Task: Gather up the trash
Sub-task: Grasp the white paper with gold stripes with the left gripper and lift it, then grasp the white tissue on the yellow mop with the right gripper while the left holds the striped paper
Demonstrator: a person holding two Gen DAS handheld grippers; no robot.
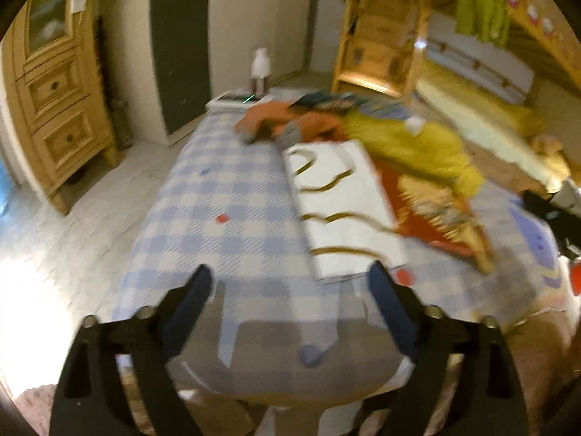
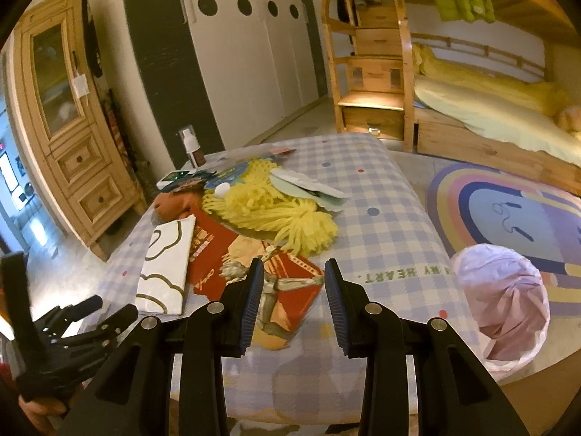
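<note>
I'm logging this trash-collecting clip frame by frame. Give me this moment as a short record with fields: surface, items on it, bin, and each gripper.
surface: checked cloth over a table
items: white bag with gold lines, red packet, yellow yarn mop, orange cloth, spray bottle
bin: pink-lined trash bin on the floor, right of the table
left gripper: open, empty, near the table edge in front of the white bag
right gripper: part open, nothing between the pads, above the red packet

I am in a child's bedroom at home: beyond my checked table (image 2: 392, 218) stands a wooden bunk bed (image 2: 483, 109), a rainbow rug (image 2: 508, 203) lies right of it, a pine cabinet (image 2: 69, 116) left, white wardrobes (image 2: 250, 54) behind.
</note>
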